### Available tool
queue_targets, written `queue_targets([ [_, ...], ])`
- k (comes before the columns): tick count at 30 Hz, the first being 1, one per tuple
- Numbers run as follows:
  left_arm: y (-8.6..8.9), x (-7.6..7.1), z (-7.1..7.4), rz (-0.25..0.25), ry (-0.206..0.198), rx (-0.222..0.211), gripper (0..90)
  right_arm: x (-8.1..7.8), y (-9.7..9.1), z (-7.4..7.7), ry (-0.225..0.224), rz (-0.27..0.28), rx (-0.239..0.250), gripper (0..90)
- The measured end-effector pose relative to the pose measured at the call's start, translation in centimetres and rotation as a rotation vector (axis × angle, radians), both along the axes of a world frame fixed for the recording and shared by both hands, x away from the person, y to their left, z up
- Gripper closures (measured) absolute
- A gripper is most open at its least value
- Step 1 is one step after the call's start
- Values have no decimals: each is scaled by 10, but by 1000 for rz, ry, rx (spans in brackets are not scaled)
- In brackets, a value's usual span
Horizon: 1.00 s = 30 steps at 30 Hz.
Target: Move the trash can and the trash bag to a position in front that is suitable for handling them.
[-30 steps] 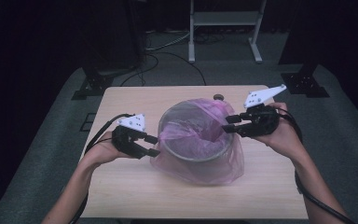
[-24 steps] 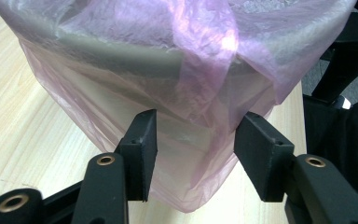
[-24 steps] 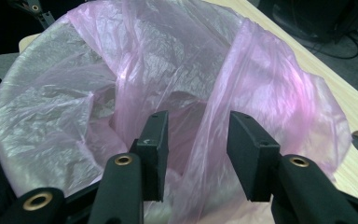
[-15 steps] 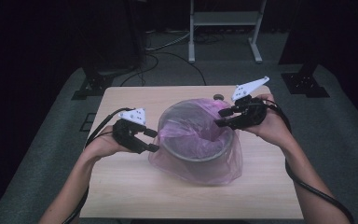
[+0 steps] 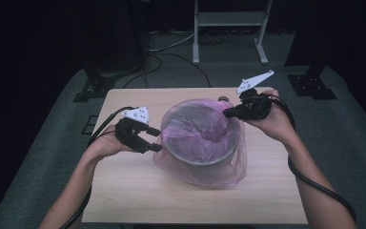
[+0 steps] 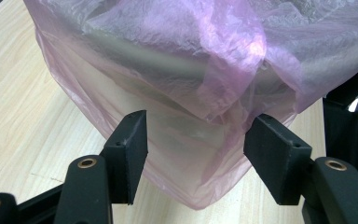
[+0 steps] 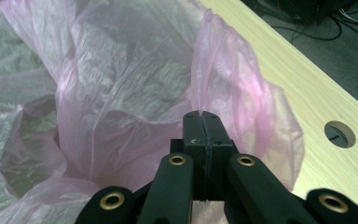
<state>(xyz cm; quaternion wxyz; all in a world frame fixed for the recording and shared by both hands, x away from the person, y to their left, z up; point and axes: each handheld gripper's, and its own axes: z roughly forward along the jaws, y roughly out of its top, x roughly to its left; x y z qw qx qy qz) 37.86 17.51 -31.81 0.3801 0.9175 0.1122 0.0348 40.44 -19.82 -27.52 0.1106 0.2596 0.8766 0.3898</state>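
Pink bag [image 5: 198, 143]: your right claw [image 7: 200, 116] pinches its edge; pull outward over the bin rim [image 5: 190, 160] while the left claw [image 6: 196, 140] gapes.

The pink bag [image 5: 205, 157] veils the bucket [image 5: 198, 160], so its wall and base show as a blur. In the left gripper view the bag runs off the top edge. A small dark thing [image 5: 223, 99] on the counter [image 5: 124, 200] behind the bag is too small to tell.
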Motion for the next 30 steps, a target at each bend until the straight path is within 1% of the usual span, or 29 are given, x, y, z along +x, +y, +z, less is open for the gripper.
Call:
queue_targets([
  [2, 0, 1, 0, 2, -2, -2, 389, 4, -5, 0, 3, -11, 29, 900],
  [3, 1, 2, -1, 4, -5, -2, 394, 6, -7, 0, 6, -20, 36, 900],
  [5, 1, 3, -1, -7, -14, 9, 433, 11, -11, -2, 12, -40, 44, 900],
  [6, 1, 3, -1, -7, -14, 9, 448, 11, -11, -2, 12, -40, 44, 900],
  [7, 0, 3, -3, -11, -13, 12, 480, 15, -15, -4, 19, -64, 47, 900],
  [8, 0, 3, -3, -11, -13, 12, 493, 15, -15, -4, 19, -64, 47, 900],
  [9, -1, 4, -5, -11, -12, 23, 493, 19, -19, -9, 31, -84, 55, 900],
  [10, -2, 5, -6, -6, -7, 28, 492, 21, -21, -10, 35, -91, 58, 900],
  [13, -3, 7, -9, -4, -4, 32, 473, 27, -26, -18, 57, -117, 65, 900],
  [14, -3, 7, -9, -4, -4, 32, 472, 27, -26, -18, 57, -117, 65, 900],
  [15, -4, 8, -10, -1, 2, 30, 472, 29, -27, -24, 73, -122, 65, 900],
  [16, -4, 8, -10, -1, 2, 30, 470, 29, -27, -24, 73, -122, 65, 900],
  [17, -4, 9, -10, -3, 1, 30, 469, 31, -28, -30, 89, -122, 62, 900],
  [18, -4, 10, -11, -7, 0, 32, 469, 31, -28, -30, 89, -122, 62, 900],
  [19, -5, 11, -12, -5, 1, 30, 466, 33, -28, -37, 108, -123, 54, 900],
  [20, -5, 11, -12, -5, 1, 30, 465, 33, -28, -37, 108, -123, 54, 900],
  [23, -6, 12, -13, -2, 5, 26, 466, 35, -27, -49, 137, -113, 44, 900],
  [24, -6, 12, -13, -2, 5, 26, 476, 35, -27, -49, 137, -113, 44, 900],
  [25, -7, 13, -14, -8, 4, 29, 483, 35, -26, -54, 152, -109, 39, 900],
  [26, -7, 13, -14, -8, 4, 29, 483, 35, -26, -54, 152, -109, 39, 900],
  [27, -7, 13, -15, -7, 6, 35, 483, 35, -26, -59, 167, -104, 33, 900],
  [30, -8, 13, -15, -5, 6, 35, 479, 34, -28, -67, 188, -101, 23, 900],
])
